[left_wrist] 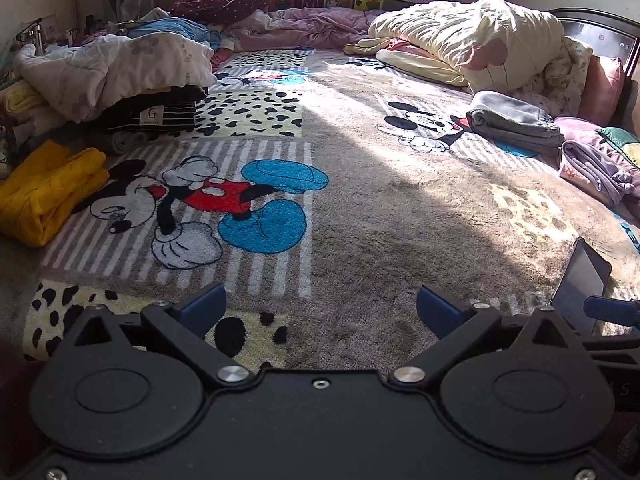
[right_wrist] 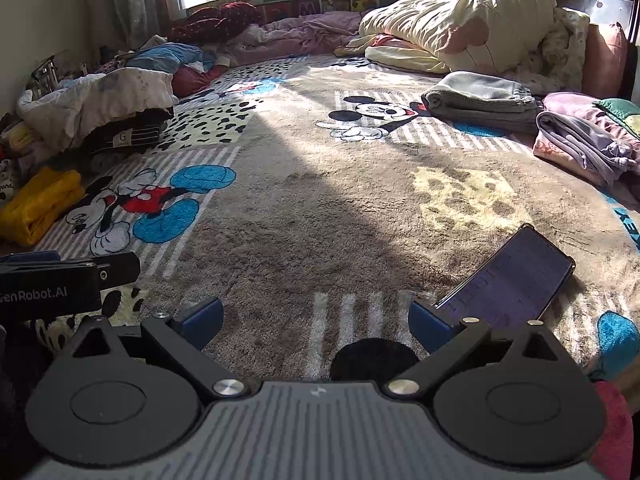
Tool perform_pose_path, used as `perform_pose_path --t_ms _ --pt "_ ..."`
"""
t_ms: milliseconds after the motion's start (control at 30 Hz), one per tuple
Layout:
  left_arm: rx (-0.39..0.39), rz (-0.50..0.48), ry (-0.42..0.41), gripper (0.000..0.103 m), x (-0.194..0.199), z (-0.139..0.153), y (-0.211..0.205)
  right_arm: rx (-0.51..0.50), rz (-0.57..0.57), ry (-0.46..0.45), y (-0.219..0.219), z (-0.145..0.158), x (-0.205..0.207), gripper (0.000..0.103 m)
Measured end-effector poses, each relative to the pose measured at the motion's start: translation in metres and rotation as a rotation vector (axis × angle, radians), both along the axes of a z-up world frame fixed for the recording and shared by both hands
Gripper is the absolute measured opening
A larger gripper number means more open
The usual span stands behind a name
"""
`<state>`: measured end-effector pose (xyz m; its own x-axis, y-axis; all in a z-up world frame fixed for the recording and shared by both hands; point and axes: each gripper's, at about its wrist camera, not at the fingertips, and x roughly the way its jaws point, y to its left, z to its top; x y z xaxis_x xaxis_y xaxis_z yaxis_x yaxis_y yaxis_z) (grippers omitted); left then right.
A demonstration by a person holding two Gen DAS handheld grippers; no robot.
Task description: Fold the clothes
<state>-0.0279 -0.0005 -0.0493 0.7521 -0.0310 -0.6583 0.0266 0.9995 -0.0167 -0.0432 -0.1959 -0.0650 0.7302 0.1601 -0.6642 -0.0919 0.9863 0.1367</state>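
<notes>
My left gripper [left_wrist: 320, 308] and right gripper [right_wrist: 316, 316] hang spread, empty, above the plush cartoon-mouse blanket [left_wrist: 360, 200]; 1 folded yellow garment [left_wrist: 44, 192] lies far left.

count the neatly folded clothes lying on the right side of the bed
2: a folded grey garment near the cream duvet, and a folded lilac garment just right of it. More may hide under the bedding.

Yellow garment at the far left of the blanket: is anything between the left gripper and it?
Nothing visible blocks it. The left gripper is open over bare blanket, and the yellow garment lies ahead to its left with only flat printed blanket between. The phone sits on the other side, by the right gripper.
</notes>
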Motion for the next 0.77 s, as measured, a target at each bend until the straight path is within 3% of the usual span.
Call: perform_pose_path --t_ms 400,767 --pt "-0.011 -0.046 0.025 0.103 0.0045 -0.0036 -0.0048 0.006 0.007 0.003 -0.0016 -0.0019 0.0009 0.098" --pt "-0.036 -0.001 0.023 0.103 0.0037 -0.0076 0.004 0.005 0.014 0.01 -0.0005 -0.0059 0.002 0.098"
